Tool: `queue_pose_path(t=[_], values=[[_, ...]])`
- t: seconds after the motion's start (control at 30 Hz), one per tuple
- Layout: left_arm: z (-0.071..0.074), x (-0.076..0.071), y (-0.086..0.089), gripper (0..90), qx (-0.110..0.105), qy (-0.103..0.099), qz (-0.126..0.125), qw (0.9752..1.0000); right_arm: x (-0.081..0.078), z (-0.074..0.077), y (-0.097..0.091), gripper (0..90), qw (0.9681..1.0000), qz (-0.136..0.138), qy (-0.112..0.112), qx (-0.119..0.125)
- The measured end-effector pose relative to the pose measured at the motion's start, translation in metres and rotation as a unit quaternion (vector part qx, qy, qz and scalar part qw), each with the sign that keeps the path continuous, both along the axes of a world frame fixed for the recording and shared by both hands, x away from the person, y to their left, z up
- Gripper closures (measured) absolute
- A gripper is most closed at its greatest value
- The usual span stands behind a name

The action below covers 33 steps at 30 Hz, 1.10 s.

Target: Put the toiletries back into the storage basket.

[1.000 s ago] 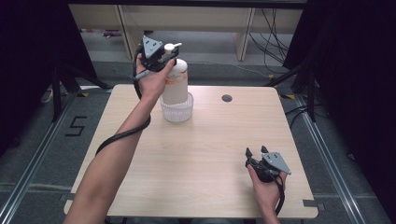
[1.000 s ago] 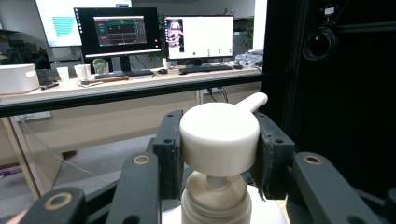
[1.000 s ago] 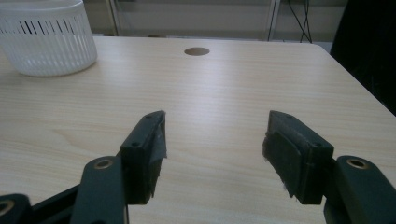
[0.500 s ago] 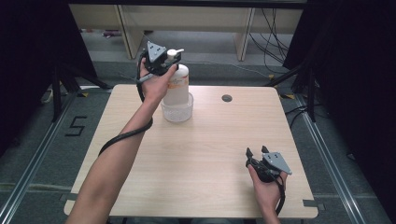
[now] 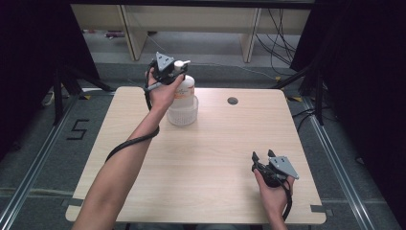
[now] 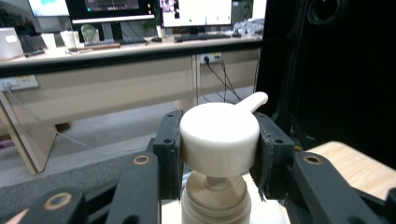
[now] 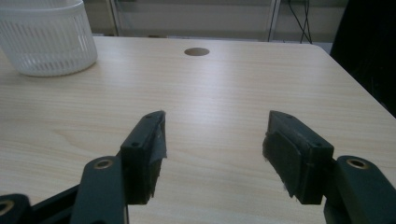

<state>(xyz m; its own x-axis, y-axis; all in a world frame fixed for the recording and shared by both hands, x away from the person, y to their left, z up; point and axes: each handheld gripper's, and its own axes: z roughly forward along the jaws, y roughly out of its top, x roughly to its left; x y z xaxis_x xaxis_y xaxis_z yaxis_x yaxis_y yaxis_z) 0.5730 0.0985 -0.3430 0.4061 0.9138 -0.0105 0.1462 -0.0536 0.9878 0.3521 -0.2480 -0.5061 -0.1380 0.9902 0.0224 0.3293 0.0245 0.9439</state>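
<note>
Wooden table [image 5: 210, 153], left gripper [image 6: 219, 154] fingers clamped on pump bottle [image 5: 183, 88] cap, apparently inside basket [image 5: 182, 114]; right gripper [image 7: 212, 154] fingers wide, empty.

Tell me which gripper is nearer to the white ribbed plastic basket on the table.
Left. The left gripper clamps the white pump head of the bottle standing in the white ribbed plastic basket, directly above it; the right gripper rests open at the table's near right, far off.
</note>
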Motion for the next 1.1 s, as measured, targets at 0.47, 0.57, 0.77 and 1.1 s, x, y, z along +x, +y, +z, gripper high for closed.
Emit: queue_pose_path(t=[0.47, 0.57, 0.77, 1.1], values=[[-0.018, 0.005, 0.006, 58.8, 0.005, 0.013, 0.006, 0.9999, 0.000, 0.000, 0.002, 39.1, 1.0000, -0.001, 0.004, 0.002], [-0.019, 0.005, 0.008, 58.7, 0.002, 0.013, 0.007, 0.9999, 0.000, 0.000, 0.001, 39.1, 1.0000, -0.002, 0.005, 0.001], [-0.019, 0.004, 0.013, 58.2, -0.004, 0.018, 0.008, 0.9998, -0.001, 0.001, 0.000, 39.0, 1.0000, 0.008, 0.001, -0.005], [-0.015, 0.000, 0.012, 43.2, -0.003, 0.018, 0.018, 0.9997, 0.000, 0.000, 0.002, 38.5, 0.9999, 0.009, 0.005, 0.009]])
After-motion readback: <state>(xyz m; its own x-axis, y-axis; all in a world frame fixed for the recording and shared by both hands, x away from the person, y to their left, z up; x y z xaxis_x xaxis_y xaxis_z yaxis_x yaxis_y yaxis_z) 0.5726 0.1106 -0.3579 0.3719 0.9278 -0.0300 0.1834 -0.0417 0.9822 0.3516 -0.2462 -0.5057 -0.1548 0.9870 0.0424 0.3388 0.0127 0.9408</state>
